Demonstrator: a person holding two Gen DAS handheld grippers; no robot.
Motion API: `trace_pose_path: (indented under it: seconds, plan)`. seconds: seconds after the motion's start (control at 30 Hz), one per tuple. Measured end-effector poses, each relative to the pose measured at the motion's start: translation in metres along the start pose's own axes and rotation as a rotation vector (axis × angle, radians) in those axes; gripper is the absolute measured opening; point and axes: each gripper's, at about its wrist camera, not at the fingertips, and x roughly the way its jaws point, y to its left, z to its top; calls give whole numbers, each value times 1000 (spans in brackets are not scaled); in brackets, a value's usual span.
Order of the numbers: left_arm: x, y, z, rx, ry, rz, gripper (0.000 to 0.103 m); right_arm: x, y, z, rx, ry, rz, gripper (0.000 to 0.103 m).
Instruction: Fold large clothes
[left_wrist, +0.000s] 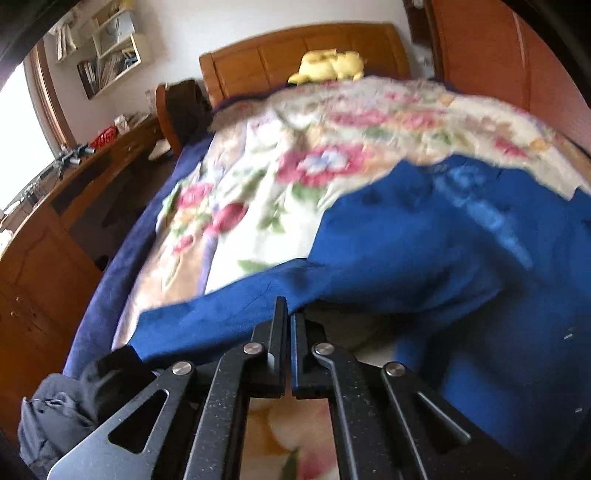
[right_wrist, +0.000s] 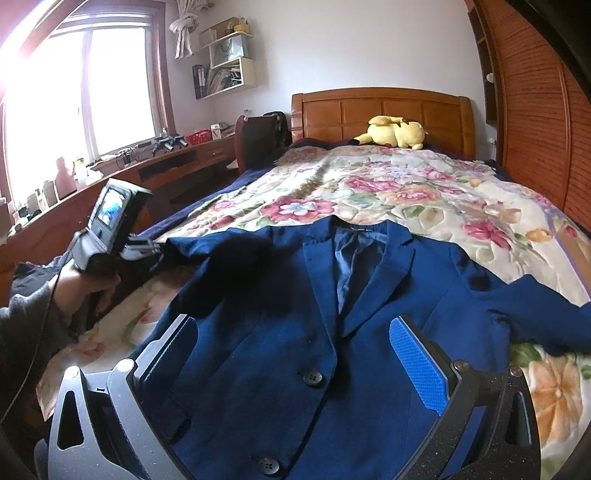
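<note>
A dark blue suit jacket lies face up on the floral blanket, collar toward the headboard and both front buttons showing. My left gripper is shut on the end of the jacket's left sleeve, which stretches out slightly lifted off the bed. In the left wrist view the closed fingertips meet the sleeve's edge. My right gripper hangs open just above the jacket's front, with its blue-padded fingers wide apart and nothing pinched. The other sleeve lies out to the right.
A yellow plush toy rests by the wooden headboard. A desk with clutter runs along the left wall under the window. Slatted wardrobe doors stand on the right. Dark clothing lies at the bed's near left corner.
</note>
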Motion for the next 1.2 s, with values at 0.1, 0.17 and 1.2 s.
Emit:
trace_pose_path:
  seconds: [0.1,0.17,1.2]
  plan:
    - [-32,-19,14,29,-61,-28,1,-9,0,1,-1,-22,-2,103]
    - [-52,-37,21,49,-94,-66,1,-13,-1,2,1,-35,-2,103]
    - [-150,-32,-93,-129,-280,-169,78,-39,17,1,-71,-47,-68,103]
